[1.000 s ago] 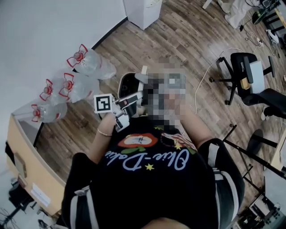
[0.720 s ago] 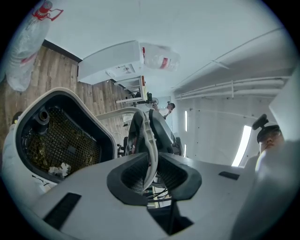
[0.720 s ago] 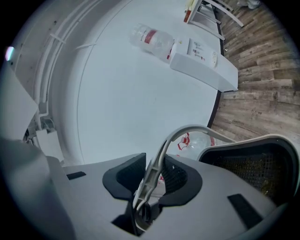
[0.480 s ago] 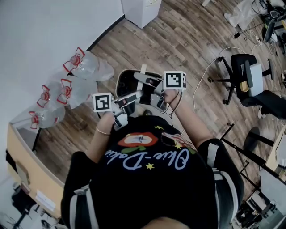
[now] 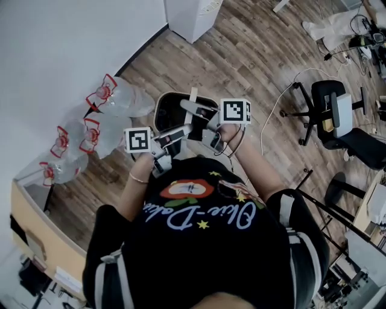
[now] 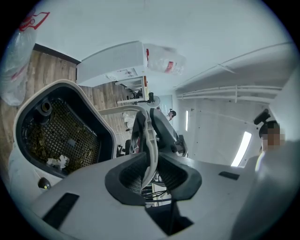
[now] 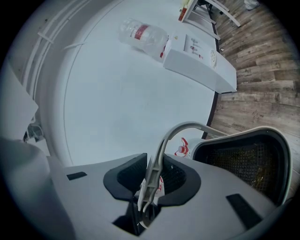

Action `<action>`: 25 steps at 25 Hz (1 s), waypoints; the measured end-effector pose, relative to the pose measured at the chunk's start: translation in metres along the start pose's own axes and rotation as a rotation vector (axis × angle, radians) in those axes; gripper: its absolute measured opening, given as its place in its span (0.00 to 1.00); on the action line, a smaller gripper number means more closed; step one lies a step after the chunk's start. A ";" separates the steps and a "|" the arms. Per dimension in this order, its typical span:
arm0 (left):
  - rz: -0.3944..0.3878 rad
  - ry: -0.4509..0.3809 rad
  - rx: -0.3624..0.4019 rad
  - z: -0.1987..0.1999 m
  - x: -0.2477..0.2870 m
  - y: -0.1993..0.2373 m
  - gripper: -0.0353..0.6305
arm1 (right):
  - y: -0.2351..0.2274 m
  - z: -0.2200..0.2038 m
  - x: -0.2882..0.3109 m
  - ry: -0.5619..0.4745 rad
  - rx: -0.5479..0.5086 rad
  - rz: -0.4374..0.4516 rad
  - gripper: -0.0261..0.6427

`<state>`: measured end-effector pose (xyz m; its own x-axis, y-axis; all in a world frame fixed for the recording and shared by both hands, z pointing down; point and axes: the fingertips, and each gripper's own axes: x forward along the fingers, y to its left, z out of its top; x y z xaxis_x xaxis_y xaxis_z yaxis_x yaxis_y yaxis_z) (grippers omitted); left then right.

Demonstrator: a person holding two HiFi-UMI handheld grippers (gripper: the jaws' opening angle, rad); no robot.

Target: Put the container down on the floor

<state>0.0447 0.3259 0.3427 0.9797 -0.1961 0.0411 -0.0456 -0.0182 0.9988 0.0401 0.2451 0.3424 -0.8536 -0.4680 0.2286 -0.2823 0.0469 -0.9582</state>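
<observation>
Wood-plank floor (image 5: 265,60) runs out from the white wall (image 5: 60,36), with water jugs (image 5: 117,96) at far left. I hold the container (image 5: 172,111) just ahead of me, seemingly off the boards. My left gripper (image 6: 150,164) pinches its handle (image 6: 149,140). My right gripper (image 7: 151,180) is closing on that same handle from the right. Open floor lies straight below.

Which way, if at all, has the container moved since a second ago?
Yes, slightly: the container has shifted up the head view, toward the white cabinet and the plastic bottles.
</observation>
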 end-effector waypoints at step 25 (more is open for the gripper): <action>-0.021 0.067 0.018 0.092 -0.029 -0.008 0.14 | 0.012 0.059 0.069 -0.082 0.017 -0.088 0.15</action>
<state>-0.0012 0.2419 0.3309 0.9914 -0.1291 0.0223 -0.0276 -0.0392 0.9988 0.0038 0.1612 0.3363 -0.7869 -0.5404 0.2979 -0.3467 -0.0122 -0.9379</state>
